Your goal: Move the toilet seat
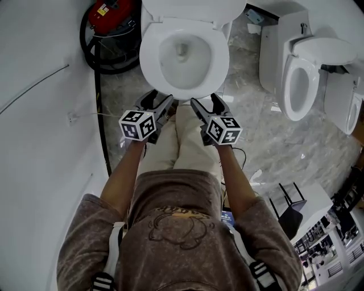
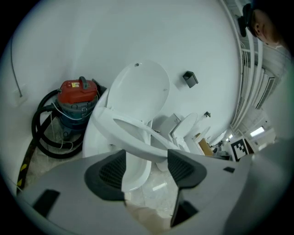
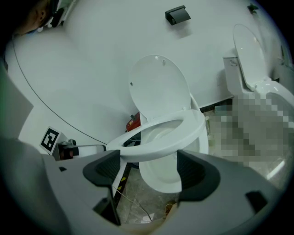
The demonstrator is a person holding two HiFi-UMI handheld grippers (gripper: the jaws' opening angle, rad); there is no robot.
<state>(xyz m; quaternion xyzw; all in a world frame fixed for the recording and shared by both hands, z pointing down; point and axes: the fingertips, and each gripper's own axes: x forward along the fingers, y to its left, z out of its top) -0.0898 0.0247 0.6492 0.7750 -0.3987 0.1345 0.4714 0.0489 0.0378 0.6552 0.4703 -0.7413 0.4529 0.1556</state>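
Two sets of jaws stand apart, left gripper (image 1: 160, 98) and right gripper (image 1: 203, 99), with the front edge of the toilet seat (image 1: 149, 57) lying across them, tilted up off the bowl (image 3: 161, 179). I see open floor (image 1: 256, 131) on the right before a second toilet (image 1: 298, 79), while the wall (image 1: 40, 113) and vacuum (image 1: 111, 17) crowd the left. Whether the pads actually bear on the rim, I cannot make out.

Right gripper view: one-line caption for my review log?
White plastic toilet seat, part-raised off its white ceramic bowl, front rim across the right gripper's wide-apart jaws.
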